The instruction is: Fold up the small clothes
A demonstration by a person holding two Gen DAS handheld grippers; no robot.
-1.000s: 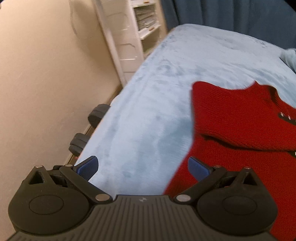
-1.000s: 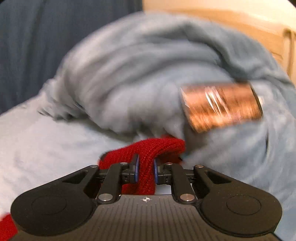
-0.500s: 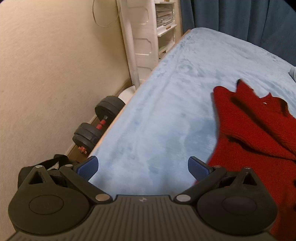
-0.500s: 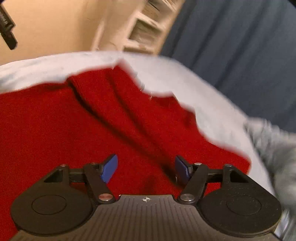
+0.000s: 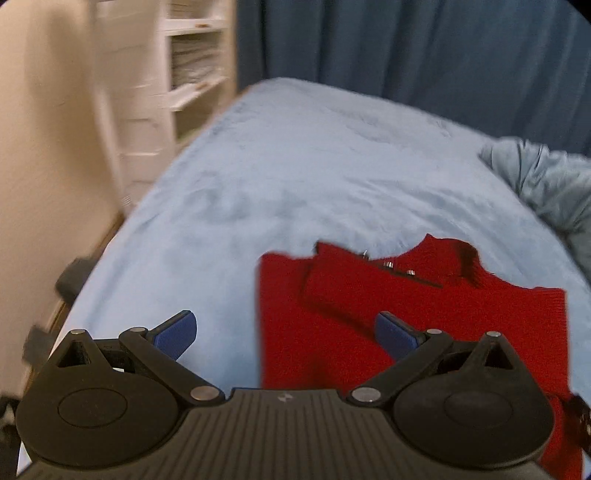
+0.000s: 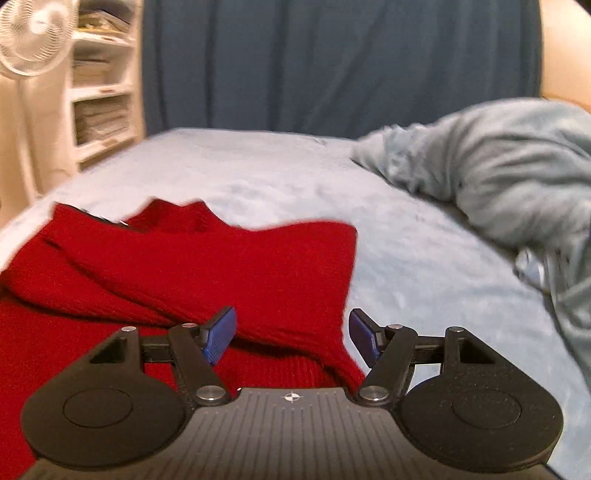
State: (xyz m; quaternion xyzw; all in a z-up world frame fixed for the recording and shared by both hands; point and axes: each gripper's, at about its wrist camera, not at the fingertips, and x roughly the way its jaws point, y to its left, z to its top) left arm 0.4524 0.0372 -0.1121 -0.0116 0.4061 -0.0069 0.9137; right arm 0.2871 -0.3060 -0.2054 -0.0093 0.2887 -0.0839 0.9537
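A small red knit sweater [image 5: 424, 306] lies flat on the light blue bed [image 5: 295, 177], with both sleeves folded in over its body and small metal snaps near the collar. My left gripper [image 5: 286, 332] is open and empty, hovering above the sweater's left edge. In the right wrist view the sweater [image 6: 207, 266] fills the lower left. My right gripper [image 6: 291, 334] is open and empty, just above the folded right sleeve near the sweater's right edge.
A crumpled grey-blue blanket [image 6: 498, 173] is heaped on the bed to the right. A white shelf unit [image 5: 184, 85] and a white fan [image 6: 33, 33] stand to the left, dark blue curtains [image 6: 332, 62] behind. Dumbbells [image 5: 70, 277] lie on the floor at the left.
My right gripper let go of the red sleeve, opened and pulled back to face the sweater. My left gripper swung right, so the sweater now sits more in front of it.
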